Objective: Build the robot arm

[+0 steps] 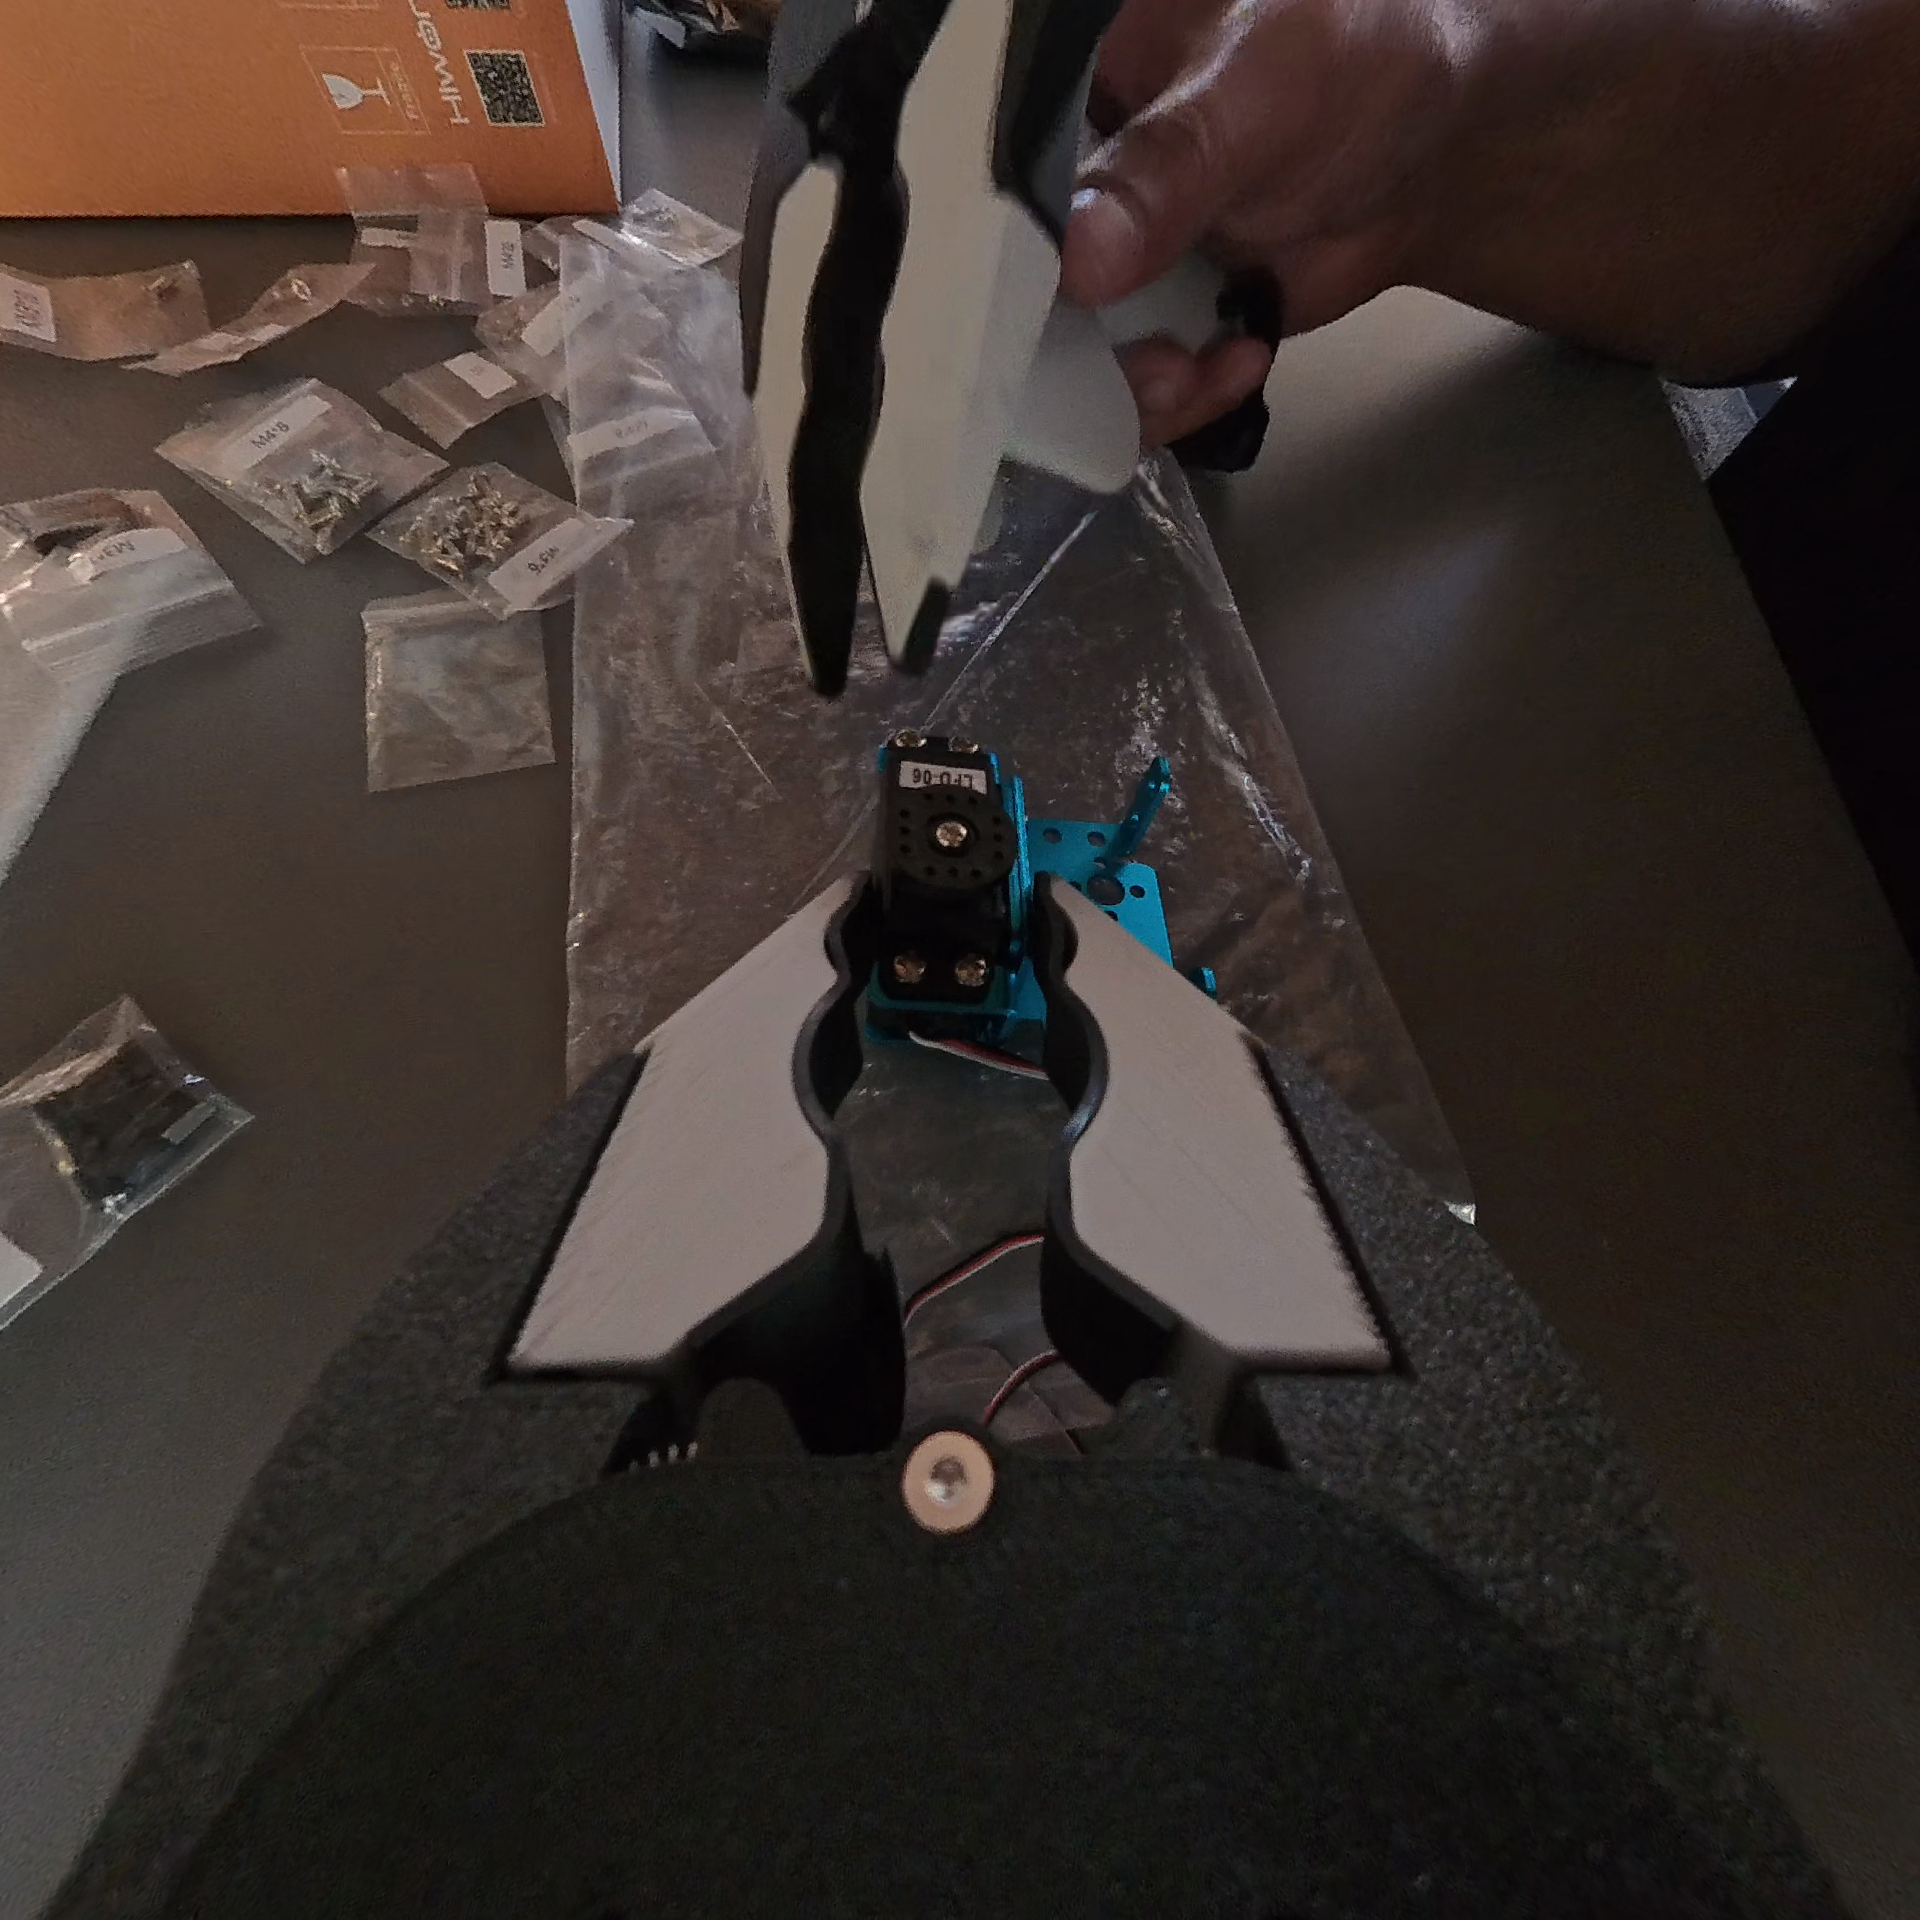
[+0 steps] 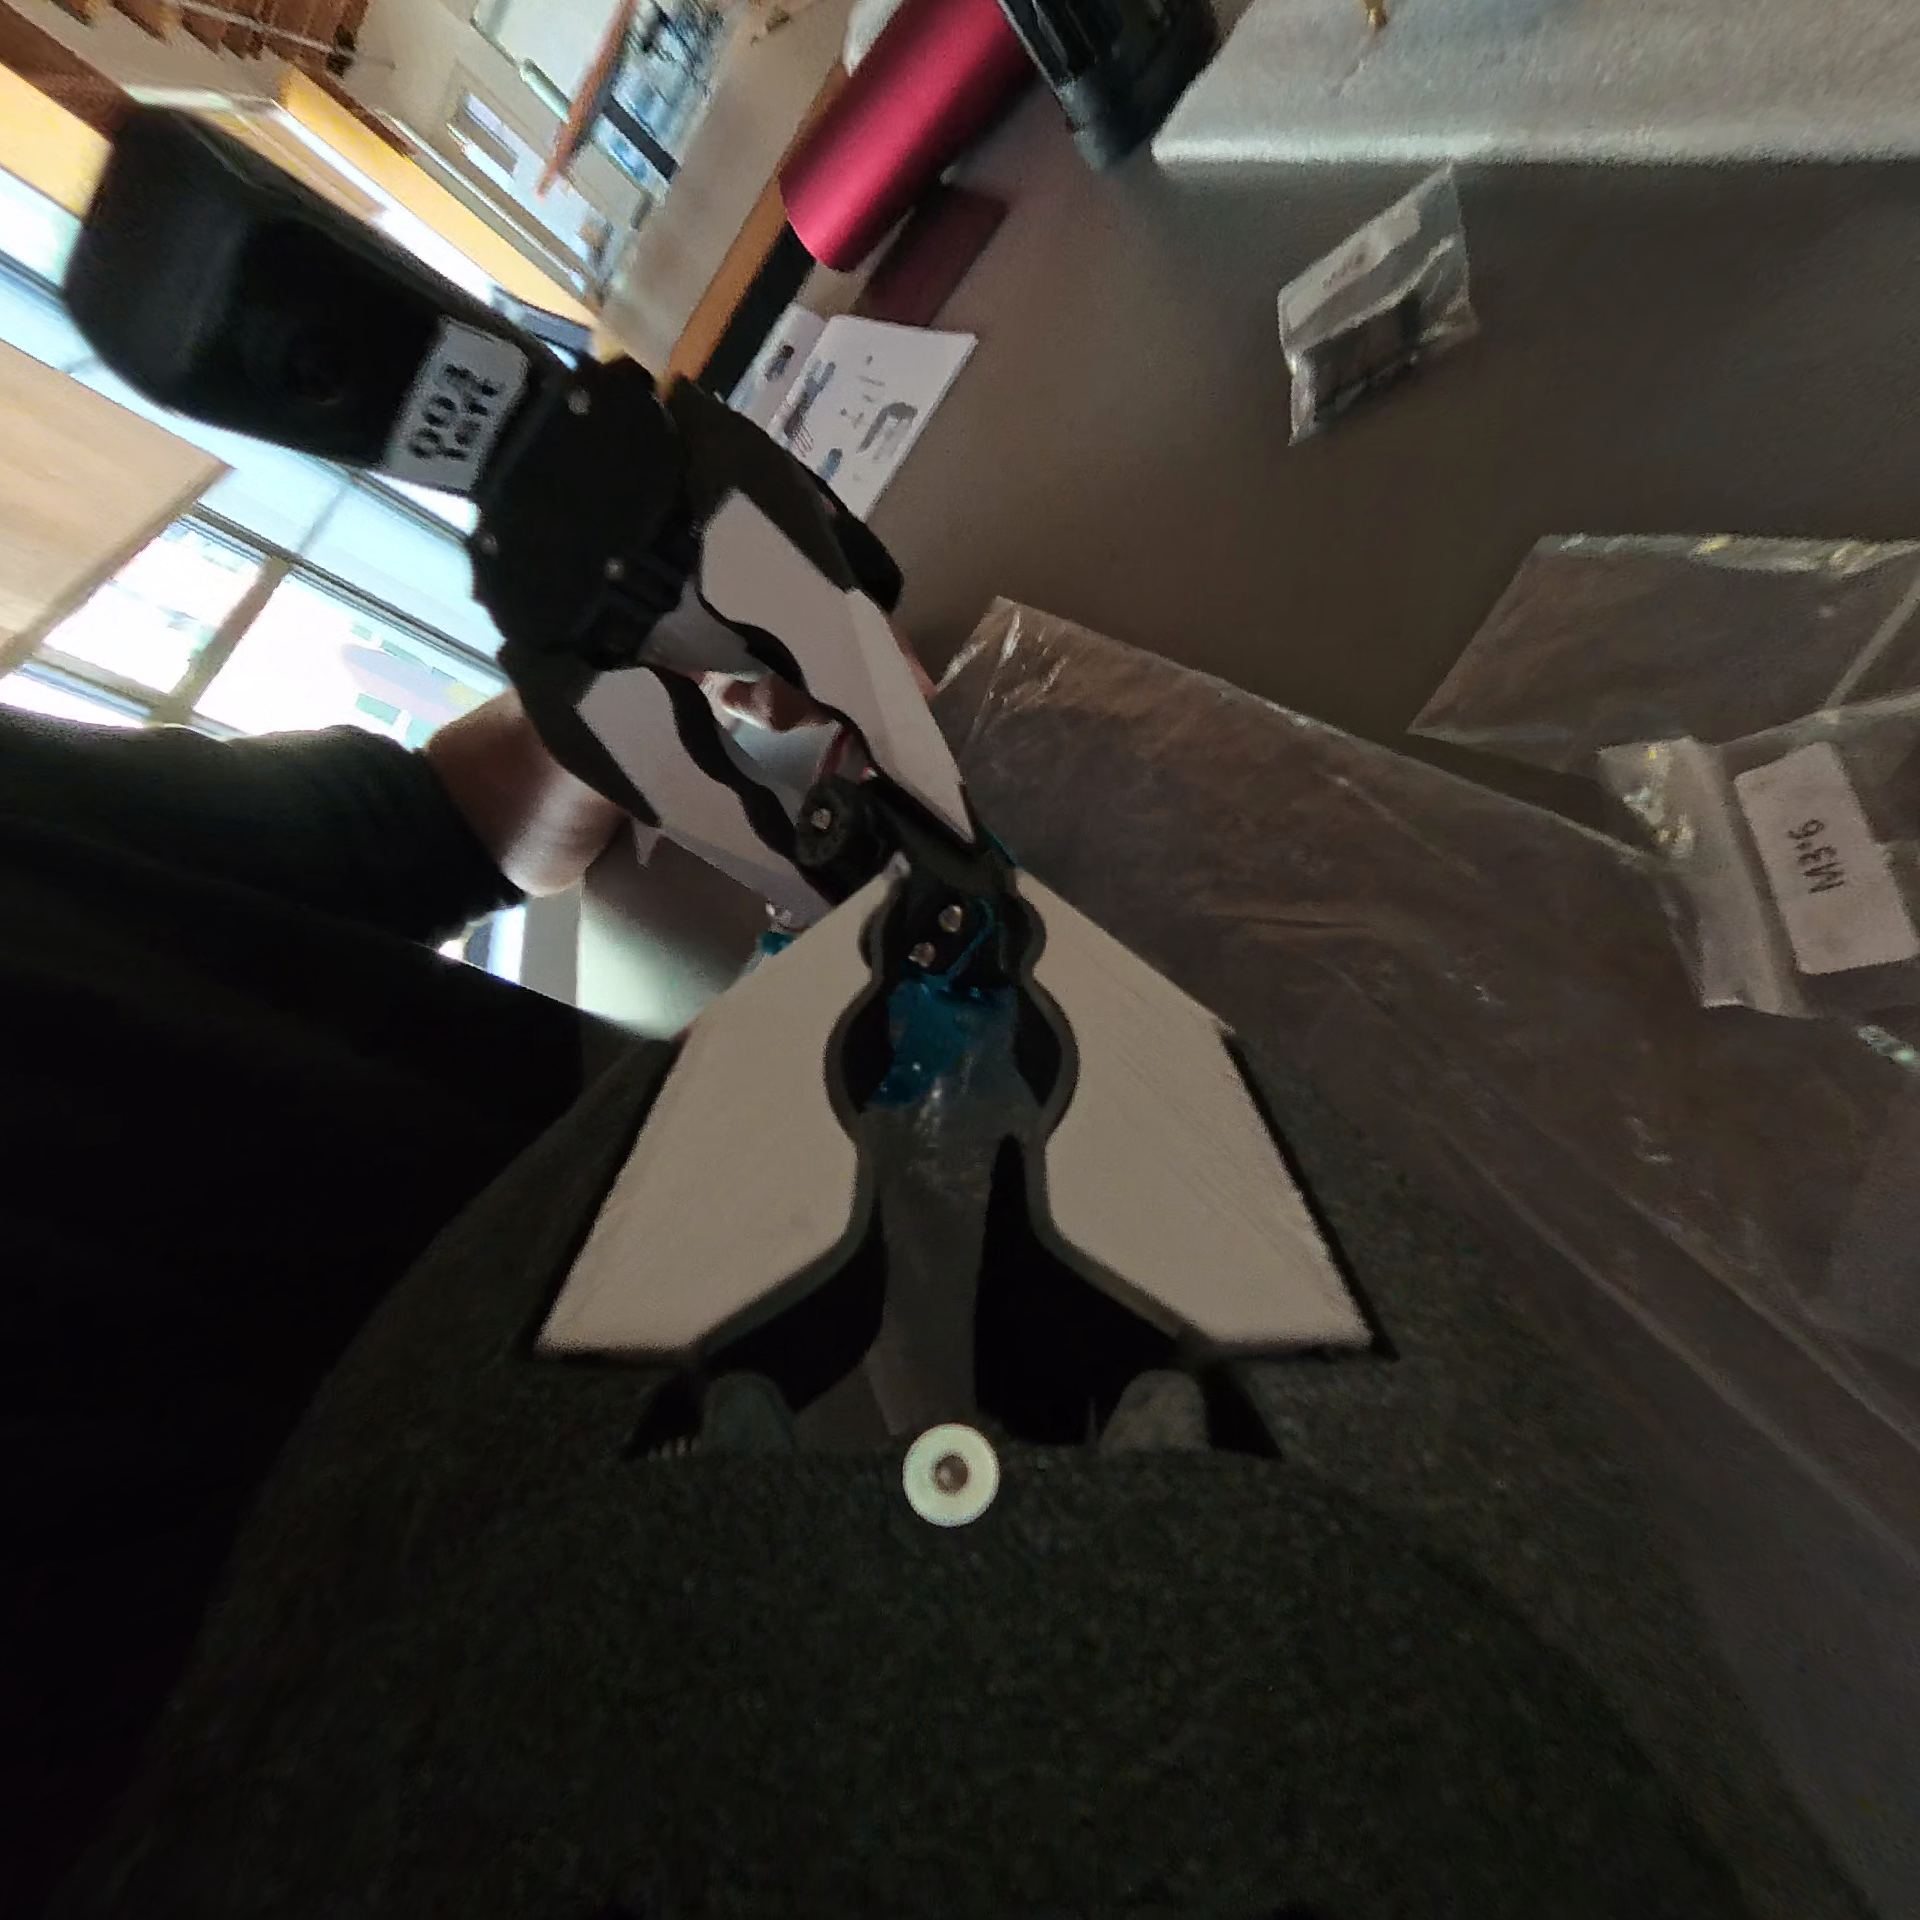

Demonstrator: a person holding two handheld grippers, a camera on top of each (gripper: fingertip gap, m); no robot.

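A: What sat at the middle of it all?

B: A black servo [image 1: 940, 862] bolted into a blue metal bracket [image 1: 1101, 894], standing on a sheet of clear plastic film [image 1: 1174, 727] in the middle of the dark tabletop [image 1: 1558, 831]. The left gripper [image 1: 943, 902] had its two white fingers closed against the servo's sides, clamped on it. A thin red, white and black wire [image 1: 961, 1288] ran back between them.

A: And the other claw?

B: The right gripper [image 1: 868, 665] hung just above the servo, tilted, held by a hand [image 1: 1403, 187]. Its tips were a narrow gap apart, and in the left wrist view they touched nothing. In its own view, the servo [image 2: 940, 920] and bracket [image 2: 935, 1039] showed through that gap, beside the left gripper [image 2: 904, 821].

A: What crowded the space?

B: To the left lay many small clear bags of screws [image 1: 312, 478], most with white labels, spread loosely and near the film's edge. An orange cardboard box [image 1: 291, 94] lay behind them at the far edge. In the right wrist view there were more labelled bags [image 2: 1766, 852], an open white booklet [image 2: 873, 405] and a red cylinder [image 2: 904, 135] beyond.

A: Any open room?

B: The tabletop on the right of the film looked bare up to its edge, and also in front of the bags, near left.
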